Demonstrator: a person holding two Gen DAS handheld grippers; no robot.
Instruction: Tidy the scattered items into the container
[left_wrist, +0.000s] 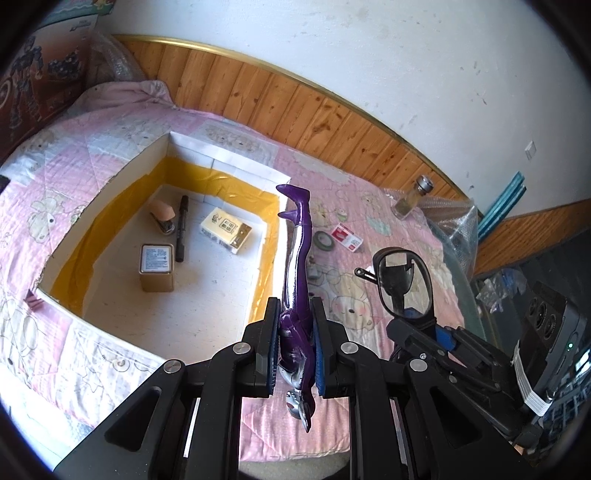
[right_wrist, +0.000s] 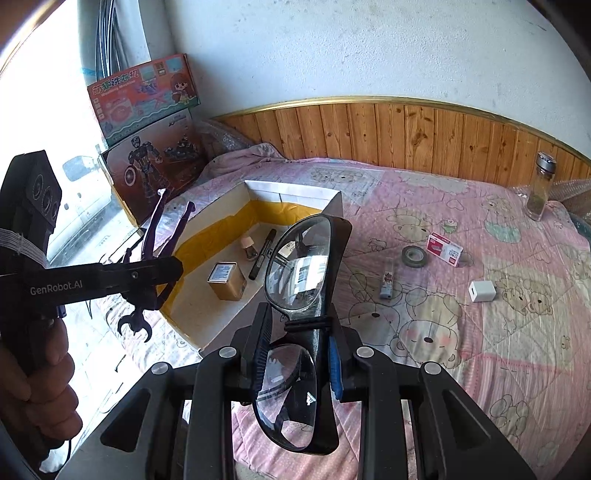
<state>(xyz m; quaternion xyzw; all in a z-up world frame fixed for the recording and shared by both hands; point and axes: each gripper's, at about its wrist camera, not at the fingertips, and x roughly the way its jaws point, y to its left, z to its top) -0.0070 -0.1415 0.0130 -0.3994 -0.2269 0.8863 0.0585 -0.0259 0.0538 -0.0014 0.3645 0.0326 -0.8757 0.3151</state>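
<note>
Beside the white box (left_wrist: 162, 151) on the bed, we are clamping a purple figure (left_wrist: 299, 258) in our left gripper (left_wrist: 295, 325) and glasses (right_wrist: 299, 273) in our right gripper (right_wrist: 299, 332).

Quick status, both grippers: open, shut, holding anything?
Left gripper: shut on purple plastic toy figure.
Right gripper: shut on black-framed clear glasses.

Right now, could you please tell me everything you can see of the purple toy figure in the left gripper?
The purple toy figure is a slim, glossy plastic figure, purple with silvery patches. It is held upside down: the legs and pointed feet point away from the camera toward the white box, and the claw-like hands hang below the jaws. The left gripper is shut on its torso, blue pads pressing both sides. It hangs clear of the pink quilt, beside the box's near corner, touching nothing else.
</note>
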